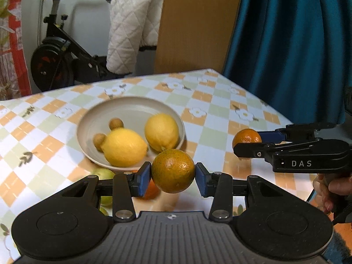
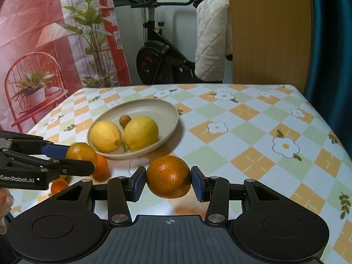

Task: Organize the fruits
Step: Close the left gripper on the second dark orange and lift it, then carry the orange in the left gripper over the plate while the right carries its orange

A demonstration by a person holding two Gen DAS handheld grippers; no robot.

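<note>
Plainly, each gripper is clamped on an orange. The left gripper (image 1: pixel 173 177) pinches a speckled, greenish orange (image 1: pixel 173 171) between its blue pads, held above the table (image 1: pixel 220 118) just in front of the bowl (image 1: pixel 129 107). The right gripper (image 2: pixel 168 180) squeezes a darker orange (image 2: pixel 168 177) the same way, lifted clear of the cloth.

In the bowl lie two lemons (image 1: pixel 161 132) and two small brown fruits (image 1: pixel 116 123); from the right wrist view only one brown fruit (image 2: pixel 125 120) shows, the other hidden behind the lemons. The bowl and its contents are smeared by blur in both views.

Below the left gripper, a green fruit (image 1: pixel 103 175) and something orange (image 1: pixel 151 191) are mostly covered by the fingers, so their shapes are hard to make out. From the right wrist view, two loose oranges (image 2: pixel 101 167) sit on the table by the bowl, partly behind the left gripper. A hand (image 1: pixel 330 195) is cut off at the frame edge.

An exercise bike (image 2: pixel 160 55) stands beyond the table.
</note>
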